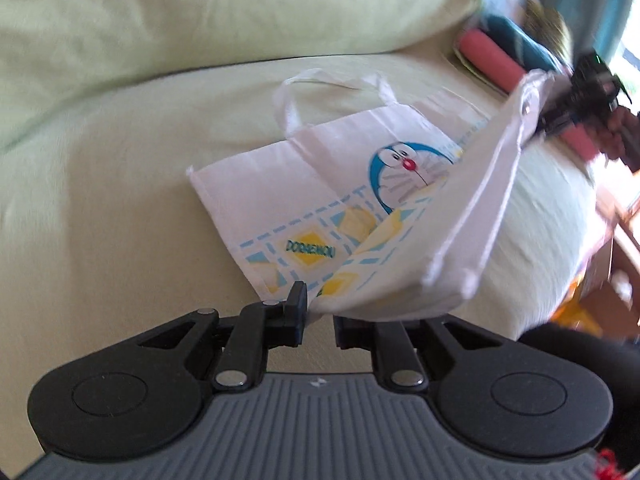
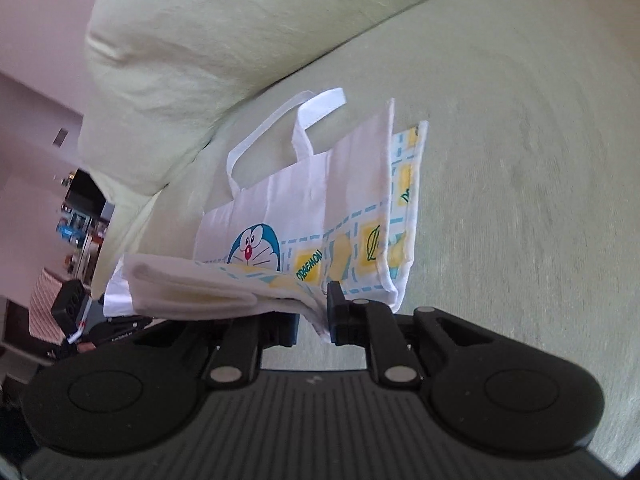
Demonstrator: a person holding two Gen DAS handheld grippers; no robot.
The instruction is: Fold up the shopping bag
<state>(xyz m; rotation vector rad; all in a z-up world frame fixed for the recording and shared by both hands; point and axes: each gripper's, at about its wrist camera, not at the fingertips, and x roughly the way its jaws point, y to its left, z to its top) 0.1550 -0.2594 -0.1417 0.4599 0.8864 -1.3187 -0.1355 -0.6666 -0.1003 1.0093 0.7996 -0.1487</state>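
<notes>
Mid-fold: the left gripper (image 1: 318, 312) and right gripper (image 2: 314, 312) each clamp a bottom corner of the Doraemon shopping bag (image 1: 320, 184), lifted above the green sofa cushion (image 1: 100, 200). The handles (image 2: 280, 132) lie ahead of both grippers. The next move probably calls for carrying the held edge forward evenly onto them.

One white bag (image 1: 320, 184) with one cartoon face (image 1: 408, 172) printed on it — and two handles (image 1: 320, 84), as far as the left view shows. Two grippers: the left (image 1: 318, 312) and the right (image 2: 314, 316). One pale green seat (image 1: 100, 200), one back cushion (image 1: 200, 12) — and one pink roll (image 1: 488, 56) beyond.
</notes>
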